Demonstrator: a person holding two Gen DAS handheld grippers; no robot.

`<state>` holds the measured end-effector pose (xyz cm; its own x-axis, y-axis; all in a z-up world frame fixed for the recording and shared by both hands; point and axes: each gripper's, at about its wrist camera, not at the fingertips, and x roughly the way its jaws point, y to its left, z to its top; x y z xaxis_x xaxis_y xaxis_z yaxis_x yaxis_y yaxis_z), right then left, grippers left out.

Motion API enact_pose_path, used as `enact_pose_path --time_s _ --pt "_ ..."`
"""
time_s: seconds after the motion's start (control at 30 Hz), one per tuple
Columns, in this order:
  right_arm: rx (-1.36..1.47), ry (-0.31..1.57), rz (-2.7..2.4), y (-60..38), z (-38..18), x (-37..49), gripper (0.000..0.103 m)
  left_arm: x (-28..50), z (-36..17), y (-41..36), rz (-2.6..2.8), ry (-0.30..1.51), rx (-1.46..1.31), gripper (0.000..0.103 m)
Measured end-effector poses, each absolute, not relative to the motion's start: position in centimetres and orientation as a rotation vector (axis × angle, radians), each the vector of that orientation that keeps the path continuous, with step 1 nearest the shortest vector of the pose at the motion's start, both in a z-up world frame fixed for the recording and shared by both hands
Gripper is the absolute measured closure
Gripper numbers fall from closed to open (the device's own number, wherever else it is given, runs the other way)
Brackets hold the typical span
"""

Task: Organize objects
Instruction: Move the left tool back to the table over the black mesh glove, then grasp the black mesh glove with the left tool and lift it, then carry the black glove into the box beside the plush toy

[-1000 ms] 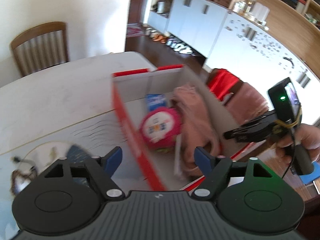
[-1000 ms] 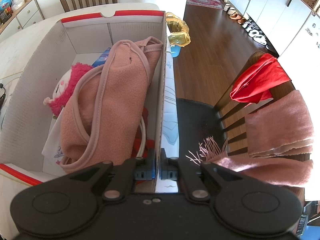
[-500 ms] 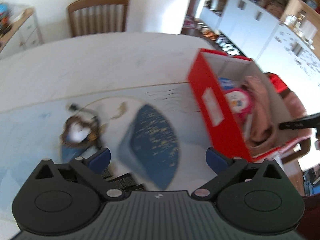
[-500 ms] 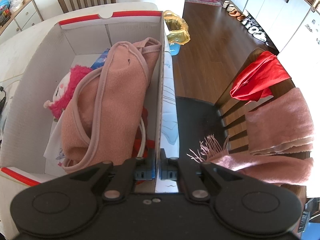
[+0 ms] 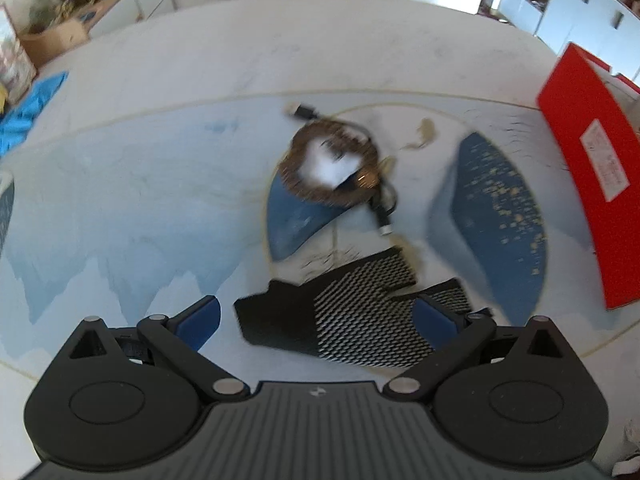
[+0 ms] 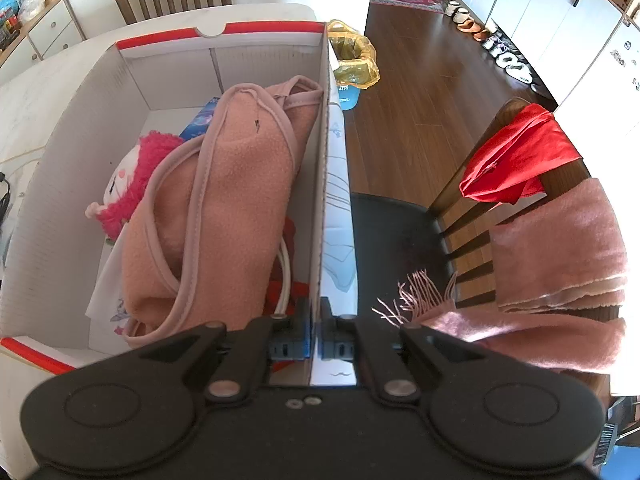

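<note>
A pale table point(image 5: 168, 92) with a printed blue-and-white cloth fills the left wrist view, with a wooden chair back at the top edge and white cabinets at the upper right.

Low in the centre of that view lies a black glove point(image 5: 352, 312), flat on the cloth, its surface covered in a fine grid of pale raised dots. Its long axis runs from lower left to upper right, the fingers pointing toward the upper right. The left gripper point(image 5: 316, 318) hangs over it with its jaws spread wide, the blue pads standing to either side of the glove and holding nothing; whether the right pad touches the fabric cannot be told.

Just above the glove sits a coiled brown braided cable point(image 5: 332, 164), roughly a ring, with a plug end trailing toward the glove. At the right edge stands the red cardboard box point(image 5: 588, 184), seen from its smooth outer wall.

In the right wrist view the same box point(image 6: 80, 128) shows its white ribbed inside, holding a fuzzy pink fleece garment point(image 6: 224, 216) lying lengthwise and a pink plush doll point(image 6: 132, 184) to its left. The right gripper point(image 6: 318, 340) is clamped on the box's thin right wall at the lower centre. Beyond it a chair point(image 6: 400, 232) carries a red cloth point(image 6: 516, 160) and a fringed pink scarf point(image 6: 560, 264).
</note>
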<state>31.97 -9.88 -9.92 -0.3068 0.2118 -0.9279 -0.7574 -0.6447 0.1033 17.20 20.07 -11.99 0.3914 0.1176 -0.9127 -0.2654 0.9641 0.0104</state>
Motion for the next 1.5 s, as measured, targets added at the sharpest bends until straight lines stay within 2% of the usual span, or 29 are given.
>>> enact_pose_path --time_s 0.13,0.53,0.73,0.8,0.83,0.9,0.93,1.0,1.5 --pt "-1.305 0.721 2.002 -9.9 -9.9 31.9 0.100 17.0 -13.2 21.4 0.255 1.164 -0.237 0.000" --pt "-1.311 0.714 2.010 -9.9 -9.9 31.9 0.100 17.3 -14.3 20.3 0.259 1.169 -0.164 0.002" --pt "-1.313 0.711 2.015 -9.9 -9.9 31.9 0.100 17.4 -14.2 19.5 0.250 1.151 -0.138 0.028" --pt "-1.314 0.711 2.016 -9.9 -9.9 31.9 0.100 17.5 -14.0 19.1 0.239 1.143 -0.130 0.044" --pt "-1.314 0.712 2.017 -9.9 -10.0 31.9 0.100 17.5 -13.8 19.0 0.242 1.141 -0.122 0.048" --pt "-1.316 0.708 2.020 -10.0 -9.9 31.9 0.100 17.6 -13.4 18.5 0.241 1.134 -0.097 0.069" --pt "-1.315 0.707 2.020 -10.0 -9.9 31.9 0.100 17.7 -13.2 18.3 0.240 1.131 -0.084 0.073" --pt "-1.315 0.709 2.021 -10.0 -10.0 31.9 0.100 17.9 -12.8 18.0 0.233 1.126 -0.066 0.090" --pt "-1.319 0.700 2.034 -10.1 -10.0 31.8 0.100 19.7 -5.8 14.0 0.020 1.033 -0.034 0.094"
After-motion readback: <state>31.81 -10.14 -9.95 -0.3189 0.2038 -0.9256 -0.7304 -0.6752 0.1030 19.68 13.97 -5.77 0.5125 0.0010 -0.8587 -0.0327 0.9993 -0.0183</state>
